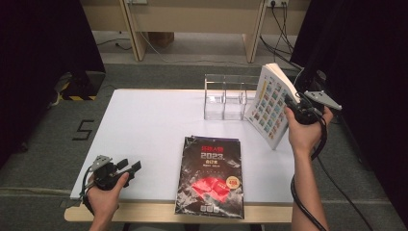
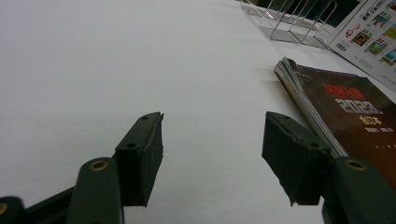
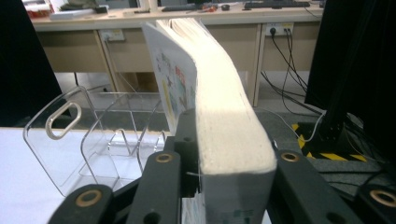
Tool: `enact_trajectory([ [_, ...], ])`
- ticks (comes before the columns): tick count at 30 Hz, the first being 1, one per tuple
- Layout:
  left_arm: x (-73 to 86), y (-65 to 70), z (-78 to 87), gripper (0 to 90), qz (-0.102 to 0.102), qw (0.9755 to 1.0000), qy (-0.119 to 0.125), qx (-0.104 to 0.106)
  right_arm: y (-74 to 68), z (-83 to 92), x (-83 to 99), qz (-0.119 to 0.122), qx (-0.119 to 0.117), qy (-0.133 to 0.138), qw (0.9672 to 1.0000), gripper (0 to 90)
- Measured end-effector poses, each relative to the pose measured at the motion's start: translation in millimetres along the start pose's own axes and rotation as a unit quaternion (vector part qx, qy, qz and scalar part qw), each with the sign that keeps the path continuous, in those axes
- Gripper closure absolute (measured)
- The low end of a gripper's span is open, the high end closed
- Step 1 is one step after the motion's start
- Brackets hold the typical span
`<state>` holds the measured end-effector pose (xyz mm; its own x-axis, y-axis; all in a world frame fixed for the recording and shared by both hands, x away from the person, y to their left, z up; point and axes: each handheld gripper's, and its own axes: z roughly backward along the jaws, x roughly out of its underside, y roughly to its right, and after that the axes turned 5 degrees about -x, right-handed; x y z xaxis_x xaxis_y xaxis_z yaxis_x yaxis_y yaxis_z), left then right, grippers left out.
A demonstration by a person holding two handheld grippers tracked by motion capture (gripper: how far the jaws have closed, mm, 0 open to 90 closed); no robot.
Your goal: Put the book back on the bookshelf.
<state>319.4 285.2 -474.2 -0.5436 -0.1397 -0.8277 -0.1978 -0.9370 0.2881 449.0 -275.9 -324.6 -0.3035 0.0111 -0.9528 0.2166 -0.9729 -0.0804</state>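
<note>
In the high view, the right gripper [image 1: 292, 107] held a thick white book [image 1: 270, 103] tilted upright at the far right of the white bench [image 1: 144, 125], just beside a clear acrylic rack [image 1: 225, 98]. Its cover carried a grid of small coloured pictures.

In the left gripper view, the left gripper [image 2: 212, 156] had its jaws apart over bare bench, with nothing between them; a dark magazine [image 2: 348, 116] lay flat to one side.

In the right gripper view, the jaws were clamped on the book's [image 3: 219, 112] spine end, its cream page block bending away towards the top, the rack [image 3: 98, 135] beside it.
</note>
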Motion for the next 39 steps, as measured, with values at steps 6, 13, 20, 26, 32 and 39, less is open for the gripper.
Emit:
enact_trajectory([
  [6, -0.1, -0.4, 0.1, 37.5, 0.001, 1.0, 0.001, -0.001, -3.1, 0.0, -1.1, 0.0, 0.0, -0.004, 1.0, 74.0],
  [13, -0.4, -1.1, 0.3, 37.6, 0.001, 1.0, 0.001, -0.001, -7.7, -3.1, -6.4, -0.005, -0.016, 0.0, 0.9999, 74.2],
  [20, -0.7, -1.5, 0.7, 37.6, 0.001, 1.0, 0.001, -0.002, -10.7, -6.7, -9.1, -0.01, -0.018, 0.006, 0.9998, 74.3],
  [26, -0.9, -1.6, 1.0, 37.6, 0.002, 1.0, 0.003, -0.002, -12.2, -10.0, -12.2, -0.007, -0.014, 0.007, 0.9999, 74.4],
  [32, -0.9, -1.9, 1.0, 37.7, 0.002, 1.0, 0.003, -0.002, -14.8, -15.3, -15.7, -0.008, -0.008, 0.013, 0.9998, 74.4],
  [39, -1.0, -2.5, 1.1, 37.7, 0.003, 1.0, 0.004, -0.002, -18.9, -21.9, -19.9, -0.008, -0.008, 0.015, 0.9998, 74.4],
])
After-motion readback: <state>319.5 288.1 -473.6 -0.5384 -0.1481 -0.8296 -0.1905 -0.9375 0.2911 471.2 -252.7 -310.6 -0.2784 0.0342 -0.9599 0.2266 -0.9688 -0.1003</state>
